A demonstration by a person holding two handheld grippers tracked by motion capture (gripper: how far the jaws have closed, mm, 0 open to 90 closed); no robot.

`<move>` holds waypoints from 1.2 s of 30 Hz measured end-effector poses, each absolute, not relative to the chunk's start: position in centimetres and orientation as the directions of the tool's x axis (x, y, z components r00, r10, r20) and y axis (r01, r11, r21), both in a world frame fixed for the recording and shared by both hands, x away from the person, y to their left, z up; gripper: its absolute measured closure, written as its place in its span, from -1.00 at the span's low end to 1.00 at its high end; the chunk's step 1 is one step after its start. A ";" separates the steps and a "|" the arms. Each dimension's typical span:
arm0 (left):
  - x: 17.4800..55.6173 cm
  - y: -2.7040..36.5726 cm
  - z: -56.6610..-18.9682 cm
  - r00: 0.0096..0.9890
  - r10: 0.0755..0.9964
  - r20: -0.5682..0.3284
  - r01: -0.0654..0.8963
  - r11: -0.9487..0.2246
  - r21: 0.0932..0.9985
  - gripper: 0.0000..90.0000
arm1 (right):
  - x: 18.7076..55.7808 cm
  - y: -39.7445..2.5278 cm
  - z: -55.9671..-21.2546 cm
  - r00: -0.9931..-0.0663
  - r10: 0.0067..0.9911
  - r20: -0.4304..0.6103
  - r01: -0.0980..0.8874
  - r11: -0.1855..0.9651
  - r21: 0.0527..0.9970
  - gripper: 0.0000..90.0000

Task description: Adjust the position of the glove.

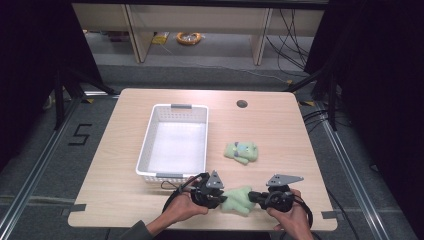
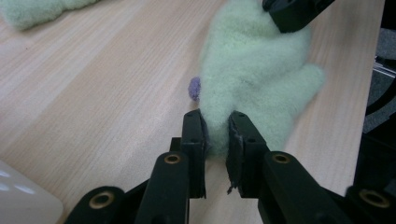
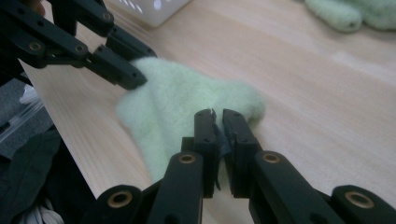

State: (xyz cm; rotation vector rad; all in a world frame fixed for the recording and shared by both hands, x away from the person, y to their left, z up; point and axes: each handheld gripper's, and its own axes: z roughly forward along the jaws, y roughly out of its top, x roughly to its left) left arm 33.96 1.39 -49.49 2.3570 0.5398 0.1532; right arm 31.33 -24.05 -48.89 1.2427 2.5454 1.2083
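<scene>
A pale green fluffy mitten (image 1: pixel 238 199) lies near the table's front edge, held at both ends. My left gripper (image 1: pixel 223 198) is shut on its left end, and my right gripper (image 1: pixel 251 196) is shut on its right end. In the left gripper view the jaws (image 2: pixel 215 119) pinch the mitten (image 2: pixel 257 70) at its edge, beside a small purple tuft (image 2: pixel 194 87). In the right gripper view the jaws (image 3: pixel 218 115) clamp a fold of the mitten (image 3: pixel 173 98), with the left gripper (image 3: pixel 116 70) gripping its far side. A second green mitten (image 1: pixel 241 152) lies flat farther back.
A white plastic basket (image 1: pixel 145 150) stands empty left of centre, its corner (image 3: pixel 149 9) close behind the left gripper. A round cable hole (image 1: pixel 242 104) sits at the back of the table. The front table edge runs just under both hands.
</scene>
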 end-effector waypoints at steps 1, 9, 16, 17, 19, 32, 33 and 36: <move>33.9 1.3 -49.6 0.905 0.424 -0.029 0.334 -0.668 0.665 0.70 | 31.4 -24.0 -49.1 -0.675 0.693 0.251 0.638 0.379 0.670 0.89; 33.7 1.5 -49.5 0.861 0.505 -0.060 0.398 -0.595 0.698 0.44 | 31.5 -24.0 -49.3 -0.666 0.712 0.223 0.640 0.392 0.660 0.68; 32.5 1.9 -48.3 0.846 0.531 -0.053 0.400 -0.566 0.721 0.08 | 31.7 -24.2 -48.6 -0.671 0.708 0.219 0.619 0.373 0.691 0.39; 32.3 1.9 -48.2 0.838 0.542 -0.070 0.415 -0.548 0.726 0.01 | 31.7 -24.2 -48.3 -0.666 0.710 0.230 0.624 0.361 0.693 0.37; 32.0 2.3 -48.0 0.832 0.548 -0.087 0.428 -0.534 0.729 -0.05 | 32.0 -24.5 -47.9 -0.665 0.713 0.223 0.612 0.350 0.709 0.33; 30.4 5.1 -48.2 0.784 0.587 -0.201 0.522 -0.448 0.726 -0.31 | 37.4 -24.4 -46.1 -0.652 0.753 0.086 0.544 0.386 0.745 0.30; 30.2 5.2 -48.3 0.771 0.601 -0.209 0.532 -0.427 0.731 -0.32 | 37.9 -24.3 -46.0 -0.647 0.758 0.084 0.550 0.387 0.740 0.30; 30.0 6.0 -48.4 0.784 0.590 -0.194 0.522 -0.456 0.721 -0.33 | 39.7 -24.0 -46.2 -0.655 0.754 0.054 0.537 0.413 0.735 0.29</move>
